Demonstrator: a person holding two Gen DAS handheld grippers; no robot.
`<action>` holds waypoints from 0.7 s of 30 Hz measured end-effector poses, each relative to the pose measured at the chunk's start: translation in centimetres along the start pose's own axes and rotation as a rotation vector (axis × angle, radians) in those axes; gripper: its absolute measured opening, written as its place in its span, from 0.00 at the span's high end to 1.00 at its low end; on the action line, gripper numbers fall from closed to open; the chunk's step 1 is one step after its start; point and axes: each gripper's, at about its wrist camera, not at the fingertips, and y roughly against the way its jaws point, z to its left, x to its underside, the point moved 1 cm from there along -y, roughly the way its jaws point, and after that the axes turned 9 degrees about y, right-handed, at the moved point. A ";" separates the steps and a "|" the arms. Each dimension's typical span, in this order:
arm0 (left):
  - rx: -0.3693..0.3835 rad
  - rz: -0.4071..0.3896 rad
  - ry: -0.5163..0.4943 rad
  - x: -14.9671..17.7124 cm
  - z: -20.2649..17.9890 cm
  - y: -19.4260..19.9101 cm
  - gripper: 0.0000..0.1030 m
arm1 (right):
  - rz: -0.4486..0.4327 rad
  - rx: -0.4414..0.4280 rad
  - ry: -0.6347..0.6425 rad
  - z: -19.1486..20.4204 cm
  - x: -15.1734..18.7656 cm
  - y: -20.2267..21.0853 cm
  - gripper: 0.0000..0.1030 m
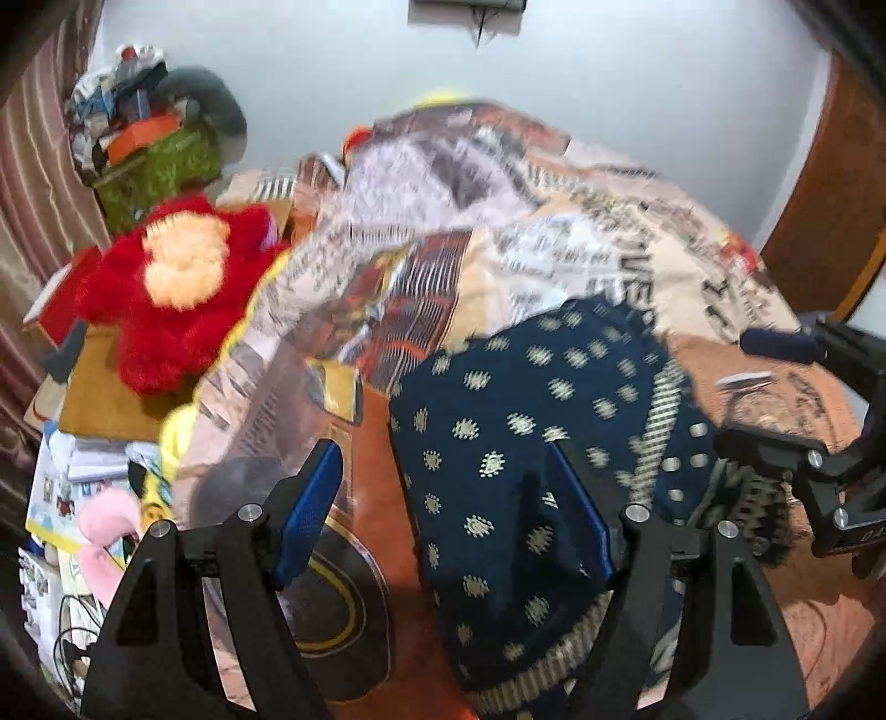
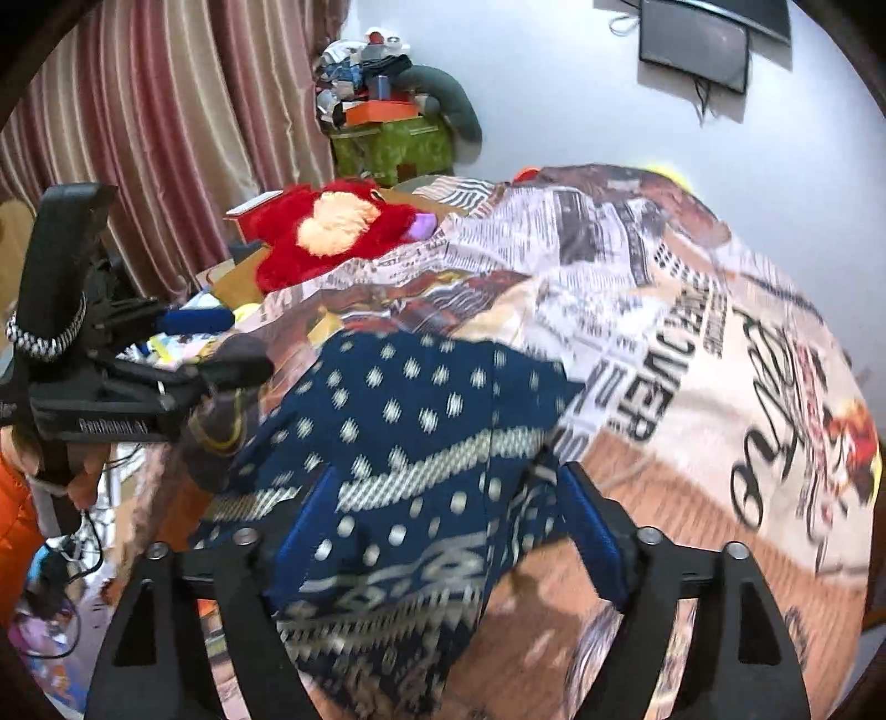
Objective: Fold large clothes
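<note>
A navy garment (image 1: 531, 443) with cream dots and striped bands lies on the printed bedspread (image 1: 554, 255). It also shows in the right wrist view (image 2: 398, 421). My left gripper (image 1: 443, 487) is open above the garment's left edge, holding nothing. My right gripper (image 2: 448, 509) is open over the garment's patterned border, holding nothing. The right gripper also shows at the right edge of the left wrist view (image 1: 775, 387), open. The left gripper shows at the left in the right wrist view (image 2: 221, 338), open.
A red plush toy (image 1: 166, 288) lies on boxes left of the bed. A green box (image 1: 160, 166) piled with clutter stands at the back left by the curtain (image 2: 166, 138). Books and cables (image 1: 72, 554) lie low left. A screen (image 2: 698, 39) hangs on the wall.
</note>
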 end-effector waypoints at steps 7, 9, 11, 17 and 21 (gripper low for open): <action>-0.007 0.072 0.002 -0.1 -0.5 -4.6 0.25 | 0.134 -0.003 -0.126 -3.7 -0.8 -8.1 0.21; -0.010 0.077 0.002 0.1 -0.5 -5.3 0.20 | 0.163 -0.003 -0.158 -4.7 -0.1 -9.3 0.21; -0.003 0.076 0.009 0.4 -0.3 -5.7 0.17 | 0.195 0.006 -0.182 -5.9 1.3 -10.1 0.19; 0.049 0.096 0.055 1.6 0.8 -4.5 0.17 | 0.198 0.005 -0.232 -8.0 4.0 -8.7 0.13; 0.035 0.113 0.016 2.8 0.8 -3.0 0.17 | 0.200 0.033 -0.210 -7.9 4.4 -6.7 0.13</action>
